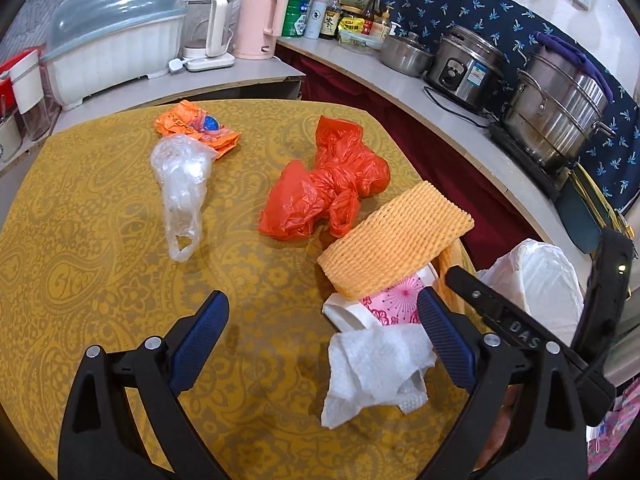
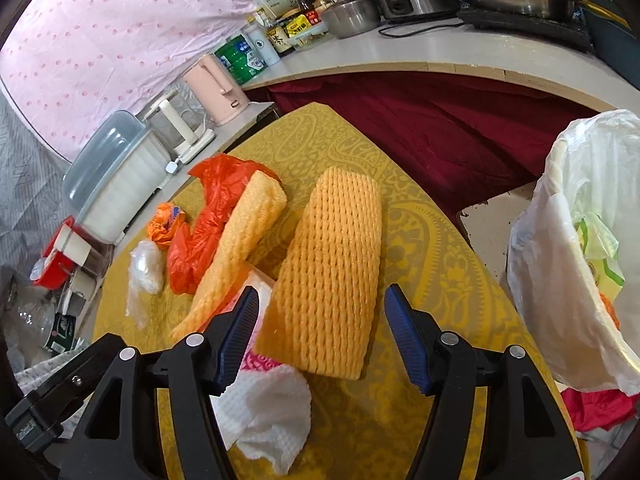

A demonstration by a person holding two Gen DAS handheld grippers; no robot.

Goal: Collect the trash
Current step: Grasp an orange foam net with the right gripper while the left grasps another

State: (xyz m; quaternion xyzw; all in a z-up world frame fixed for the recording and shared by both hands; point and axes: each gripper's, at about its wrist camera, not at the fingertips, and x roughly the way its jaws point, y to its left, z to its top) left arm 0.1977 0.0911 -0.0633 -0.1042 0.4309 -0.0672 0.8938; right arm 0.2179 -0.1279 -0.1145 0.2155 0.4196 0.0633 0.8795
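Observation:
Trash lies on a yellow patterned table (image 1: 100, 240): a clear plastic bag (image 1: 182, 188), an orange wrapper (image 1: 200, 124), a red plastic bag (image 1: 328, 188), an orange foam net (image 1: 396, 236) over a pink-patterned paper cup (image 1: 384, 304), and a crumpled white tissue (image 1: 372, 372). My left gripper (image 1: 320, 332) is open above the table, its right finger beside the cup and tissue. My right gripper (image 2: 322, 336) is open around the near end of a second orange foam net (image 2: 332, 272); whether it touches is unclear. The tissue (image 2: 268, 412) lies below its left finger.
A bin lined with a white bag (image 2: 568, 264) stands at the table's right edge, with trash inside. Counters behind hold a dish rack (image 1: 116, 48), kettles (image 1: 256, 24), bottles and steel pots (image 1: 560, 108). A dark red cloth (image 2: 440, 120) hangs below the counter.

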